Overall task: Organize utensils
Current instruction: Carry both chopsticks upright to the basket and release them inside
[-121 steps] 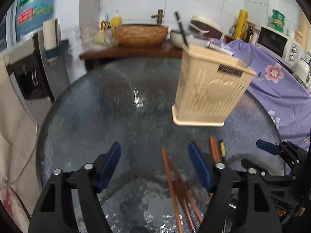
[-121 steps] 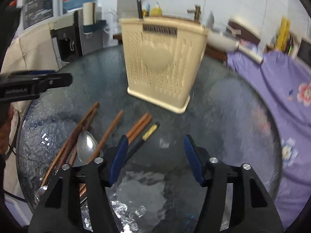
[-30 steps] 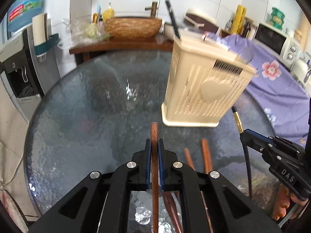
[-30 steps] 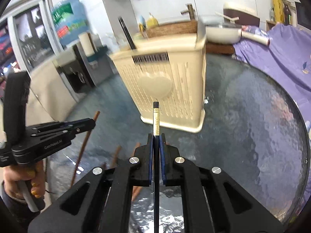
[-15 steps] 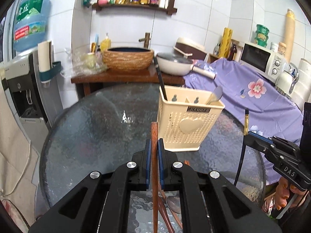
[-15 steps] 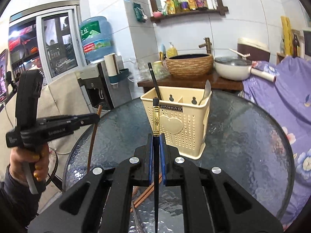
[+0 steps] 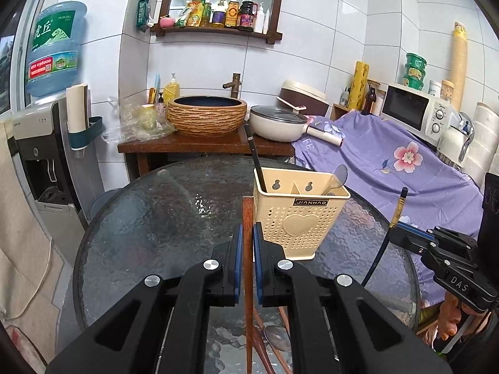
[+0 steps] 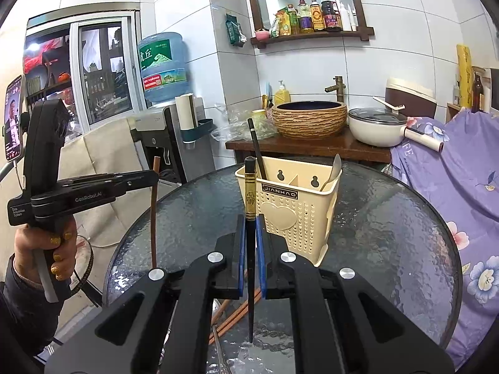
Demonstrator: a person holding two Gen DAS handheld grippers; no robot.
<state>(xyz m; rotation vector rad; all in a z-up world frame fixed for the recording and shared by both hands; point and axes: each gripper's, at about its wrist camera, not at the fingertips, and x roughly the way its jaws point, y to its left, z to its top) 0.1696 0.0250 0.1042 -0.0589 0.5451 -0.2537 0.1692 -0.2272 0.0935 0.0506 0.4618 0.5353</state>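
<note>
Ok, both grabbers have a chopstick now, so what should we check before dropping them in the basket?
1. Left gripper shut on the brown chopstick: ok.
2. Right gripper shut on the black chopstick: ok.
3. Basket upright on the glass table: ok.
4. Room in the basket: ok, it holds only a black stick and a spoon.
5. Chopsticks lifted off the table: ok.
6. Chopstick tips over the basket's opening: not ok; both are in front of it.
</note>
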